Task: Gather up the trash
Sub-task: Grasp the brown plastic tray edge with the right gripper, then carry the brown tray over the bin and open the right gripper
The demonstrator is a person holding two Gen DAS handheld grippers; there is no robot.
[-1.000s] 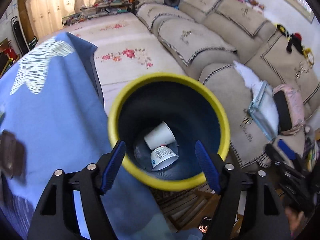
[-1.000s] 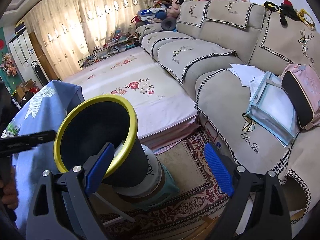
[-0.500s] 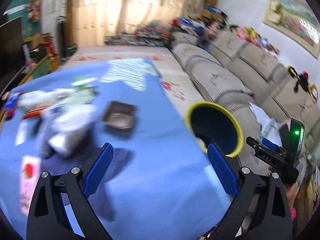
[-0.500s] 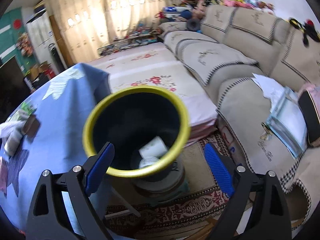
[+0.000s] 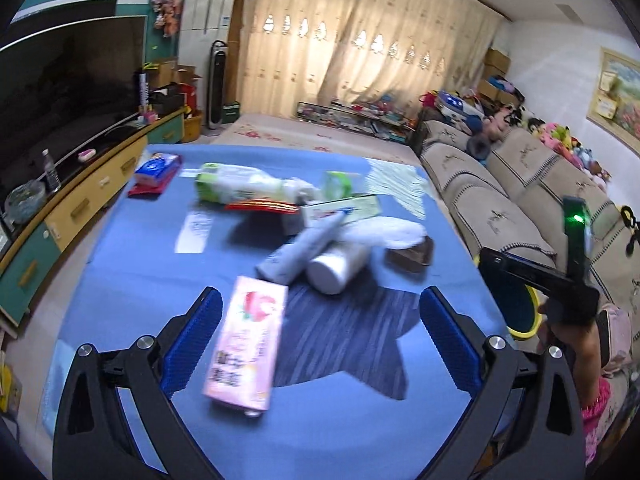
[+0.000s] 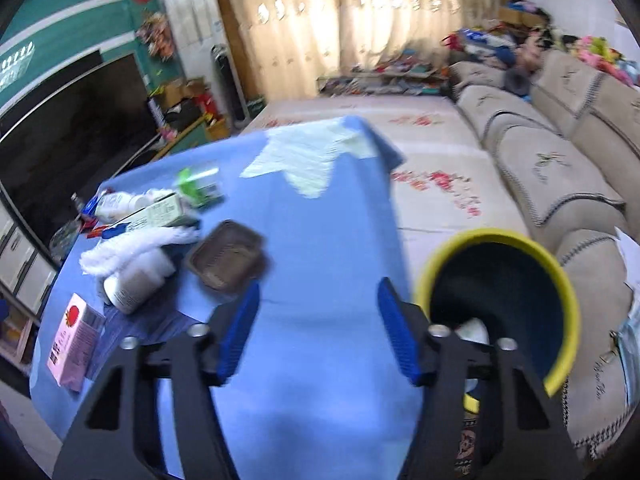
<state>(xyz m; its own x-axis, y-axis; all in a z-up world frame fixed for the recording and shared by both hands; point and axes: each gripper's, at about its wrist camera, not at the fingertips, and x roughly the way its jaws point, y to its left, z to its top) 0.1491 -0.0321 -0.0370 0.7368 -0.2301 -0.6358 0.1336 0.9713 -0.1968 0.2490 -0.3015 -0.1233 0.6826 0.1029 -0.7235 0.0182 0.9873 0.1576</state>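
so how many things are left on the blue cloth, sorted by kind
boxes: 3 (pink box, long white box, small green box)
bottles: 2 (big bottle, white bottle)
tubes: 1 (tube)
trays: 1 (brown tray)
packets: 2 (blue packet, red packet)
white cloths: 1 (white cloth)
total: 10, though the pile is blurred

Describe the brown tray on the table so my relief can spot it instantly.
On the blue tablecloth, find the litter pile; at its edge nearest the yellow-rimmed bin lies a shallow brown rectangular plastic tray. It is the only dark, open, empty container; its neighbours are white or pink.
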